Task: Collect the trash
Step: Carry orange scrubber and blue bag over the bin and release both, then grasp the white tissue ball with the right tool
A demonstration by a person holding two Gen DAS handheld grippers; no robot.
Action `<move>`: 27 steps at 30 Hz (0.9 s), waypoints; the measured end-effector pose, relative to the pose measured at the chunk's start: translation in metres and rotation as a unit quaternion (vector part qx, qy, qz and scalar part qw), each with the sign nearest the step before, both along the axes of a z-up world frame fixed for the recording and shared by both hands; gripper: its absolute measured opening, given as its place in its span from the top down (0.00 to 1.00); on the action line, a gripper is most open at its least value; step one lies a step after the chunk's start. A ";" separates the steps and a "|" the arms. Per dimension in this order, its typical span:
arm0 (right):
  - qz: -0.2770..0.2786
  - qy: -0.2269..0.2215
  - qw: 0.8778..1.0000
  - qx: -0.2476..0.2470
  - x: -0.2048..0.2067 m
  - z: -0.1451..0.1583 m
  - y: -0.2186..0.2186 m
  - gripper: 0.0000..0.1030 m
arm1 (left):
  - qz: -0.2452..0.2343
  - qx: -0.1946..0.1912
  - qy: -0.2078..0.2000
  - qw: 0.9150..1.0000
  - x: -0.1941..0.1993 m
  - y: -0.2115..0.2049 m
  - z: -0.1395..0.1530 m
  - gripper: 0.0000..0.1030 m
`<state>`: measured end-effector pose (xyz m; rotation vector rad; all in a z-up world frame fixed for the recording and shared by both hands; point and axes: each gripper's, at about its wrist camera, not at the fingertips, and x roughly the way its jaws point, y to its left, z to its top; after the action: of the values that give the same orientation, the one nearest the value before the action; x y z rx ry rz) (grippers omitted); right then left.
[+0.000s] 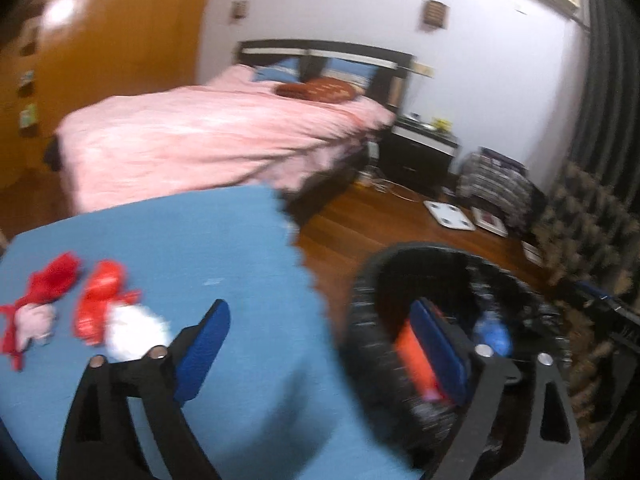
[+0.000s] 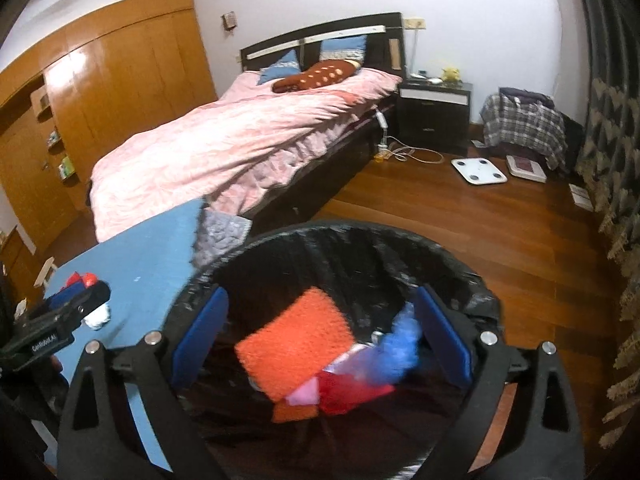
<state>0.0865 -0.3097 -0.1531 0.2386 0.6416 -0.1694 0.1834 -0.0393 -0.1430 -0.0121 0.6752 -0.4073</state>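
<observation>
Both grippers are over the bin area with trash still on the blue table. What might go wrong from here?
1. The red wrappers and white tissue lie bunched together, so the open left gripper may pinch only part of the pile.
2. The bin stands close against the blue table; a low swing across might knock its rim.
3. The orange piece and blue scrap lie high in the bin; added trash may spill.

red scraps on blue cloth, lined bin

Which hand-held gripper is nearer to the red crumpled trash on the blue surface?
Left. The left hand-held gripper is beside the red crumpled trash; the right hand-held gripper is over the bin.
</observation>
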 end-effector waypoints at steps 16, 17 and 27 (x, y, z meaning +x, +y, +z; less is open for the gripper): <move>0.182 0.002 0.983 -0.006 0.085 0.001 0.182 0.07 | 0.200 0.051 0.014 0.978 0.008 0.199 -0.038 0.07; 0.188 0.004 0.982 -0.006 0.088 -0.002 0.191 0.07 | 0.205 0.051 0.015 0.977 0.008 0.204 -0.040 0.07; 0.231 0.046 0.972 -0.009 0.127 -0.048 0.269 0.07 | 0.231 0.068 0.037 0.970 0.011 0.246 -0.062 0.07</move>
<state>0.2135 -0.0404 -0.2007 0.0598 0.7708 0.2633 0.1947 0.2062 -0.2050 -0.0536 0.7480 0.0881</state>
